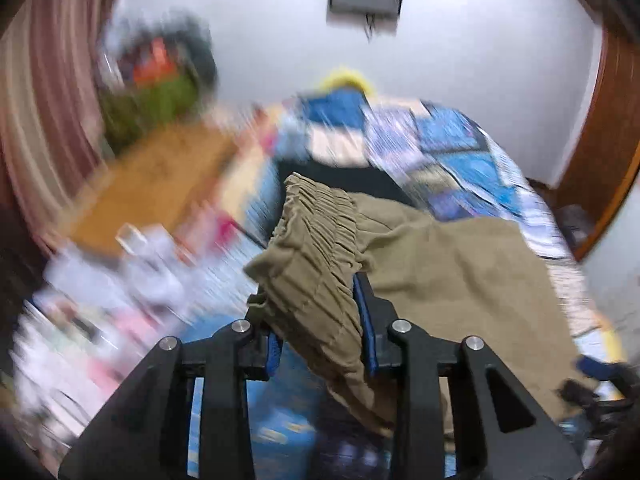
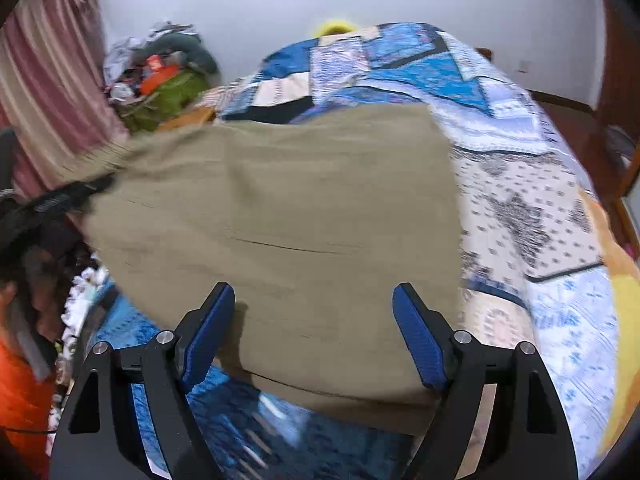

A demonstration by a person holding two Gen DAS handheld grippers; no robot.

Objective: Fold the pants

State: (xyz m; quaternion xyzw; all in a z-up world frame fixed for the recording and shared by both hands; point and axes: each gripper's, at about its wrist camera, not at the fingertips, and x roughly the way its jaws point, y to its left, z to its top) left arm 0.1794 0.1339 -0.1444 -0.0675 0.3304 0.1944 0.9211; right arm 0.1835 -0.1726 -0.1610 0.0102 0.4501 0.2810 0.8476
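Khaki cotton pants [image 2: 280, 216] lie spread on the blue patchwork quilt [image 2: 520, 208]. My left gripper [image 1: 320, 320] is clenched on their gathered elastic waistband [image 1: 316, 236], lifting it; my right gripper [image 2: 314, 316] hangs released over the near fabric.

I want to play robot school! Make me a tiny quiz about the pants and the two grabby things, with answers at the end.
1. True or false: the left gripper has its jaws shut on the gathered waistband of the khaki pants.
2. How do the right gripper's jaws stand? A) shut on the pants B) open above the pants C) shut on the quilt
3. Fill in: the pants lie spread over a patchwork ____ that is mostly blue and white.

Key:
1. True.
2. B.
3. quilt.
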